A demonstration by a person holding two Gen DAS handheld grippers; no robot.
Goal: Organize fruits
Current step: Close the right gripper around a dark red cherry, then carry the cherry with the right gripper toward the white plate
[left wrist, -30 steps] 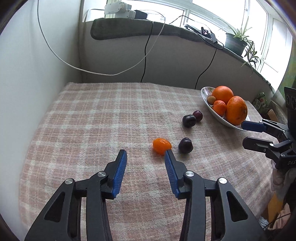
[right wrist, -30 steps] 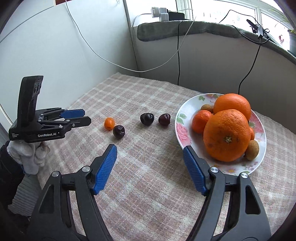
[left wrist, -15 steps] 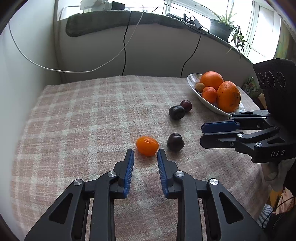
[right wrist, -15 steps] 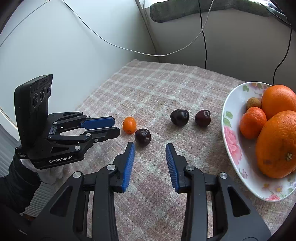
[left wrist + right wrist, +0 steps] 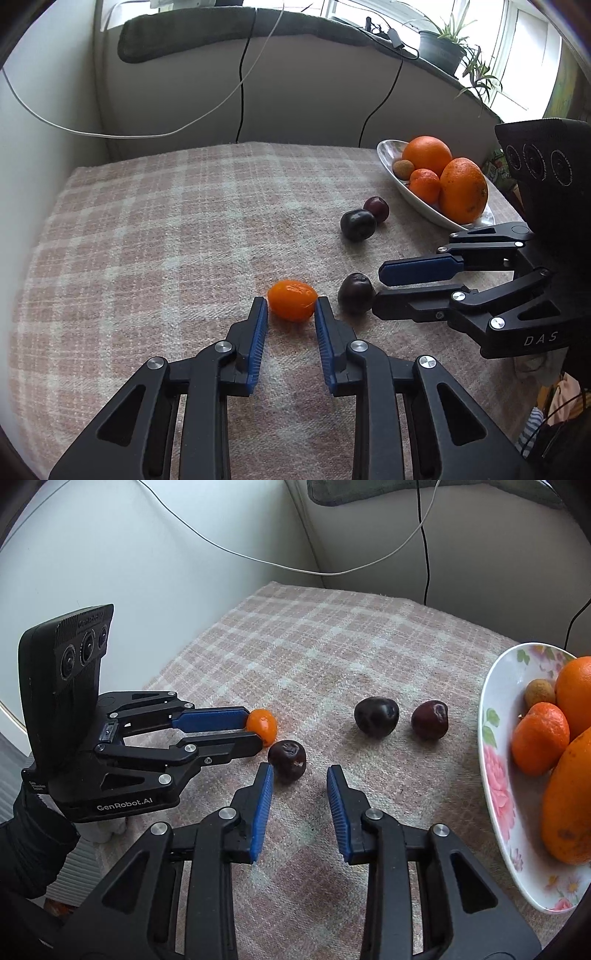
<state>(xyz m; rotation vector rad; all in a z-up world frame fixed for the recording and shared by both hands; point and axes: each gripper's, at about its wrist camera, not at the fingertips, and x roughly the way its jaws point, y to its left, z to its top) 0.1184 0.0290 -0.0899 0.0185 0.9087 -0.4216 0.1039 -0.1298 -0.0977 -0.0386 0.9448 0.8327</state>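
Observation:
A small orange kumquat (image 5: 291, 301) lies on the checked cloth, pinched between the blue pads at the tips of my left gripper (image 5: 290, 310). The right wrist view shows the same grip on the kumquat (image 5: 264, 725). Right beside it sits a dark plum (image 5: 287, 760), just ahead of the left fingertip of my right gripper (image 5: 300, 771). That gripper's jaws are closing, with nothing between the pads. Two more dark plums (image 5: 376, 716) (image 5: 430, 720) lie nearer the flowered bowl (image 5: 493, 775), which holds oranges, a mandarin and a small brown fruit.
The checked cloth (image 5: 166, 229) covers the table up to a white wall on the left and a grey ledge behind. Black and white cables (image 5: 242, 74) hang down from that ledge. The two grippers stand close together, tips nearly touching around the kumquat and near plum.
Both grippers moved forward and down to the fruit and narrowed their jaws. The left closed onto the kumquat. The right swung left, from facing the bowl to the near plum.

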